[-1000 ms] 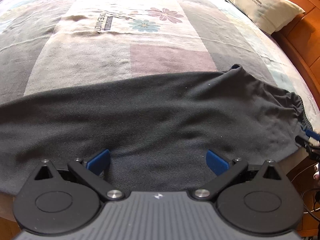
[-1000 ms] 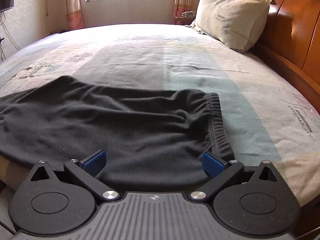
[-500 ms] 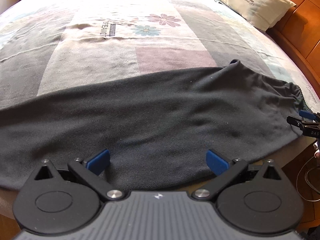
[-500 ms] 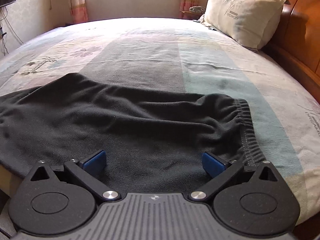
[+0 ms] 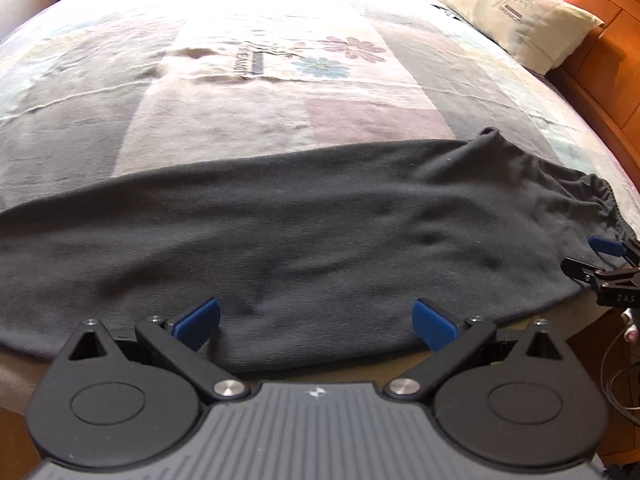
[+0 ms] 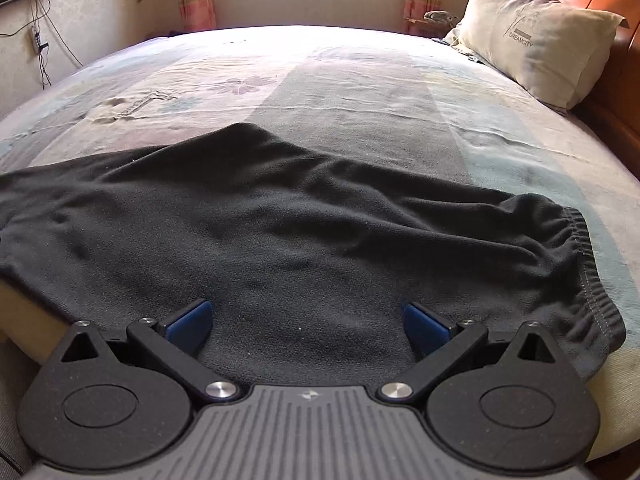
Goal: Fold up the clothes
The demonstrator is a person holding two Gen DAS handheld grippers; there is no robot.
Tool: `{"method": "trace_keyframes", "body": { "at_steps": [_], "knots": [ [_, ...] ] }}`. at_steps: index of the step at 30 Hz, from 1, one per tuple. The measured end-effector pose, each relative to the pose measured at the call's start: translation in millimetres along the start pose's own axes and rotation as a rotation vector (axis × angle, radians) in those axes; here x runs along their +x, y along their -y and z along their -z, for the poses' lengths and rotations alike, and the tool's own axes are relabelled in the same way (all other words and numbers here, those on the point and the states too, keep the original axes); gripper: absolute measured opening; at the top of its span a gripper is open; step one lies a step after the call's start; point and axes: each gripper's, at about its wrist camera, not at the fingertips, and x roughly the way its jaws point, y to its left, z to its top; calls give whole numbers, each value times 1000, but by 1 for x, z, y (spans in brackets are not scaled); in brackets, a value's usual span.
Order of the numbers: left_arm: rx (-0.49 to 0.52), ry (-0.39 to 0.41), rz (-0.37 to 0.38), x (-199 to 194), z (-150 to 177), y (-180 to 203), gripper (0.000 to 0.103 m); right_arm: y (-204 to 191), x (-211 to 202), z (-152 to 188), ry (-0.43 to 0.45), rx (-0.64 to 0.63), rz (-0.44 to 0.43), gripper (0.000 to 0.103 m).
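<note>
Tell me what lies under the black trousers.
The black trousers lie spread on the patterned bedsheet, near the bed's front edge. The sheet shows all around them; whatever sits directly beneath the cloth is covered.

A pair of black trousers (image 5: 304, 240) made of soft knit fabric is laid lengthwise along the near edge of a bed. The garment is spread mostly flat, with the legs seemingly stacked one on the other and stretched out to the left. A gathered elastic waistband (image 6: 592, 276) with visible stitching is seen at the right end. Soft wrinkles are bunched near the waistband, and the crotch corner (image 6: 244, 130) is pointed away toward the bed's middle.
</note>
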Motion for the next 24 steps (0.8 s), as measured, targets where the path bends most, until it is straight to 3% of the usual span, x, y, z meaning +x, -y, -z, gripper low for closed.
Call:
{"method": "trace_keyframes", "body": {
  "at_steps": [3, 14, 19, 22, 24],
  "knots": [
    [-41, -18, -43, 2, -3, -12, 102, -3, 2, -2, -7, 12, 19, 103],
    [-2, -39, -13, 3, 2, -20, 102, -6, 4, -2, -7, 35, 50, 103],
    [32, 16, -29, -5, -3, -25, 102, -9, 6, -5, -13, 52, 72, 103],
    [-30, -20, 10, 5, -1, -43, 102, -10, 7, -6, -16, 60, 85, 103],
    [-63, 6, 53, 0, 1, -54, 102, -11, 7, -6, -19, 64, 90, 103]
  ]
}}
